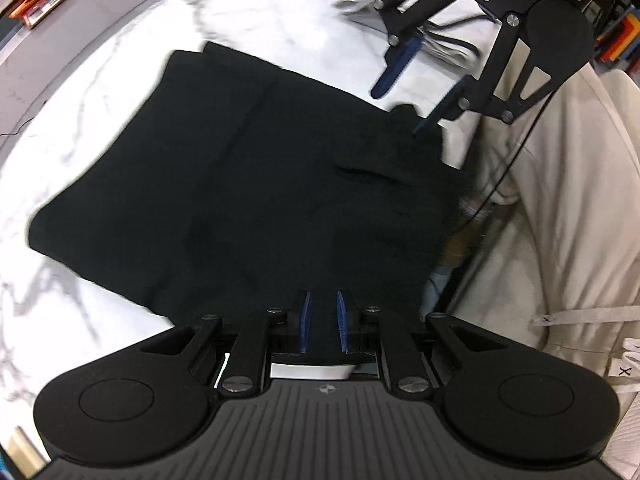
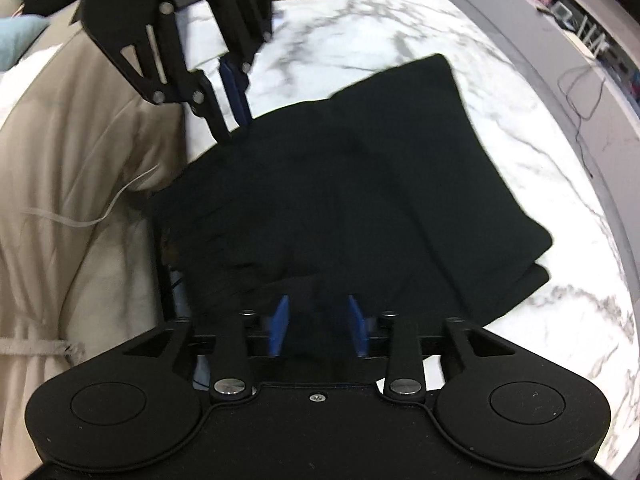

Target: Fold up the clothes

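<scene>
Only legible mark: an "x" on a small white tag (image 1: 624, 372) at the right edge. One black garment (image 1: 240, 184), folded, lies on the marble table (image 1: 100, 92), its near edge bunched at the table's rim. Left gripper (image 1: 323, 322): fingers narrowly set, pinching that near hem. Right gripper (image 2: 319, 326): fingers spread, cloth between them unpressed. Bare marble far and left.

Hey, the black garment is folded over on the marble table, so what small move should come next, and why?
Probably open the left tongs and let go: the black garment already lies doubled on the marble table. The right tongs look open around their edge, while the left ones still look narrowly pinched on the cloth.
</scene>
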